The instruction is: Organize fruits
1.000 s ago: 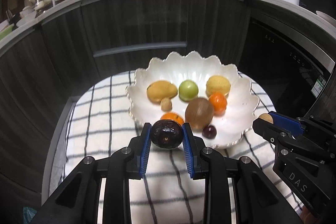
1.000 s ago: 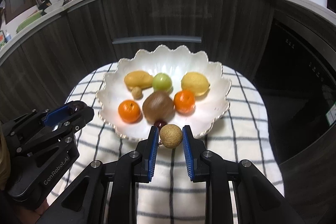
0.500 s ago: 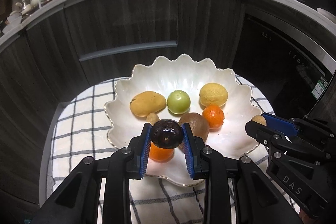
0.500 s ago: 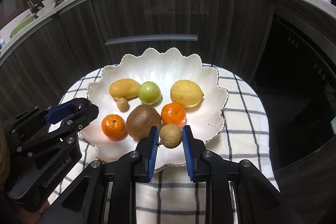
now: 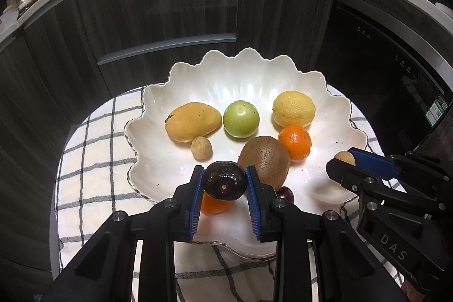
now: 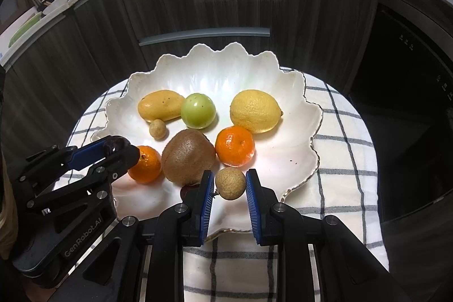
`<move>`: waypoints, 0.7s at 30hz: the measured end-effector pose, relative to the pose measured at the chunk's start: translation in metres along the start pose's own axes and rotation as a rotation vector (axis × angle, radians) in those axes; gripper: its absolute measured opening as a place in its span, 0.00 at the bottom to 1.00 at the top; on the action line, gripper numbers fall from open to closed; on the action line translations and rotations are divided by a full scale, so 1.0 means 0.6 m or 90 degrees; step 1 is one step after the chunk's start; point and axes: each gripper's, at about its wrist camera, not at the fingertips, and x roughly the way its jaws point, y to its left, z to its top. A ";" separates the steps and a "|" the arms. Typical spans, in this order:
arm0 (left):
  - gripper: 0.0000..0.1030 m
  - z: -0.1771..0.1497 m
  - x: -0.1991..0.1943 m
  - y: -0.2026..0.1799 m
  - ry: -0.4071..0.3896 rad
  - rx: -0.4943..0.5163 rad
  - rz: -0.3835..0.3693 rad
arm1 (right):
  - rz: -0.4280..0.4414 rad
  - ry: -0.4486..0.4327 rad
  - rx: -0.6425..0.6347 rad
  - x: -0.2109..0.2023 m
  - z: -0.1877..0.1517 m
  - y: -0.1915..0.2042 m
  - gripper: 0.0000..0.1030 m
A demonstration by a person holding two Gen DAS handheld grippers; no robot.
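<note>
My left gripper (image 5: 225,183) is shut on a dark purple passion fruit (image 5: 225,181) and hangs over the near left part of the white scalloped bowl (image 5: 249,70). My right gripper (image 6: 230,184) is shut on a small tan longan (image 6: 230,183) above the bowl's (image 6: 220,67) near side. In the bowl lie a mango (image 6: 160,105), a green fruit (image 6: 198,110), a lemon (image 6: 254,111), a kiwi (image 6: 187,157), two tangerines (image 6: 235,146) (image 6: 145,164), another longan (image 6: 157,128) and a dark cherry (image 5: 286,193), half hidden.
The bowl stands on a white cloth with dark checks (image 6: 339,143) over a small round table. Dark wood cabinet fronts (image 5: 170,4) curve behind it, with a black appliance (image 5: 382,55) at the right. The worktop above carries bottles, pans and dishes.
Both grippers have moved forward and down with their fruit, from the bowl's near rim to over its inside. The bowl looks larger and nearer in both views.
</note>
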 end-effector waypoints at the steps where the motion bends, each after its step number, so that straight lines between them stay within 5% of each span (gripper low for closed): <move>1: 0.28 0.001 0.000 0.001 0.003 -0.001 0.000 | 0.001 0.002 0.000 0.002 0.001 0.000 0.24; 6: 0.30 0.005 0.002 0.008 0.011 -0.001 0.003 | 0.001 0.004 -0.002 0.005 0.006 0.004 0.25; 9: 0.48 0.005 0.001 0.010 0.011 -0.001 0.014 | -0.005 0.005 -0.006 0.005 0.008 0.006 0.28; 14: 0.60 0.006 -0.006 0.018 0.005 -0.006 0.038 | -0.034 -0.009 0.001 -0.004 0.011 0.003 0.61; 21: 0.78 0.005 -0.027 0.028 -0.001 -0.025 0.075 | -0.068 -0.023 0.013 -0.030 0.012 0.000 0.75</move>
